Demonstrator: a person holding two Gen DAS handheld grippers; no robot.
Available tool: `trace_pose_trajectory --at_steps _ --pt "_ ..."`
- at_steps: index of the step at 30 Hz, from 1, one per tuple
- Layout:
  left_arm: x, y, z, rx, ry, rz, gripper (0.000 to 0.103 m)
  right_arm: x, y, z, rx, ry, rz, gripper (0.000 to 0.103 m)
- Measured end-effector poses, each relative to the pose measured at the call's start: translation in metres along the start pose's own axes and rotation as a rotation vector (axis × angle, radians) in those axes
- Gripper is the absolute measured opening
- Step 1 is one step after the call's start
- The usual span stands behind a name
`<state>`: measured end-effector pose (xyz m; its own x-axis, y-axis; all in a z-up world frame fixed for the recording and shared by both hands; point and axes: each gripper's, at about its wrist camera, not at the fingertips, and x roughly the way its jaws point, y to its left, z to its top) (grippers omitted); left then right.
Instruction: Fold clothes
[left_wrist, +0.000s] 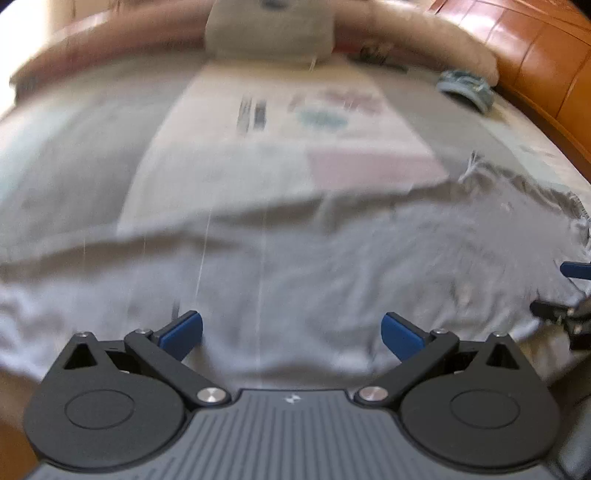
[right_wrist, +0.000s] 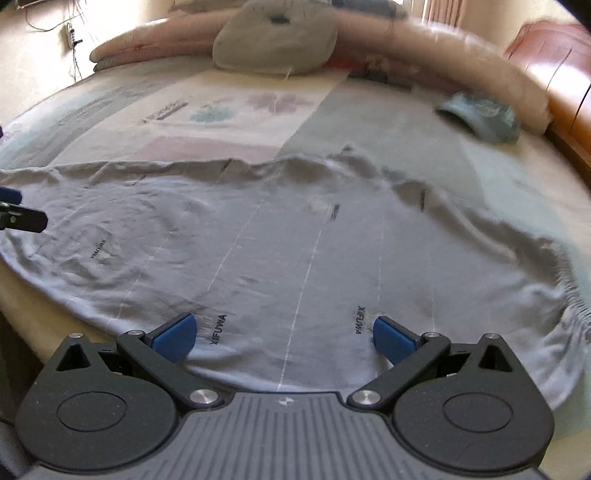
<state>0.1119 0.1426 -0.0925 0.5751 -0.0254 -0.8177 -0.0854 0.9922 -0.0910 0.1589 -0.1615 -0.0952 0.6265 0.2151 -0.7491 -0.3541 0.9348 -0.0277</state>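
Grey cloth (right_wrist: 280, 236), a pale garment with thin light stripes and small dark "XIFUWA" lettering, is lying spread and rumpled across the near part of the bed (right_wrist: 388, 129), its far edge bunching into low ridges and its right end gathering into a crinkled hem. Right gripper (right_wrist: 283, 334) is hovering low over the garment's near edge, its blue-padded fingers (right_wrist: 173, 336) standing wide apart and gripping nothing, cloth showing in the gap between them. Left gripper (left_wrist: 291, 332) is doing much the same over the other stretch of the same fabric, fingers spread wide with nothing held; its view is blurring, so fine detail of the cloth there is hard to make out. Each gripper's tip is peeking in at the edge of the other's view. Beyond the garment, a patterned sheet with faded floral patches is covering the mattress. A small blue-green bundle (right_wrist: 480, 118) is sitting well apart to the far right, and a grey pillow (right_wrist: 275, 44) is resting against a long pinkish bolster (right_wrist: 443, 70) at the head.
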Motion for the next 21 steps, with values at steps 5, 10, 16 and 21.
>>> trace_pose_trajectory --at_steps 5,10,16,21 --pt "-0.014 0.016 0.001 0.021 -0.026 -0.005 0.102 -0.001 -0.002 -0.005 0.023 -0.020 -0.007 0.103" --pt "-0.008 0.040 0.033 -0.011 -0.083 0.019 0.102 0.001 0.001 -0.003 0.025 -0.020 -0.018 0.103" --pt "0.015 0.062 0.039 -0.054 -0.048 0.003 0.102 -0.001 0.002 -0.003 0.029 -0.019 -0.023 0.103" --pt "0.008 0.069 0.014 0.033 -0.045 0.021 0.102 -0.001 0.002 -0.004 0.031 -0.022 -0.024 0.103"
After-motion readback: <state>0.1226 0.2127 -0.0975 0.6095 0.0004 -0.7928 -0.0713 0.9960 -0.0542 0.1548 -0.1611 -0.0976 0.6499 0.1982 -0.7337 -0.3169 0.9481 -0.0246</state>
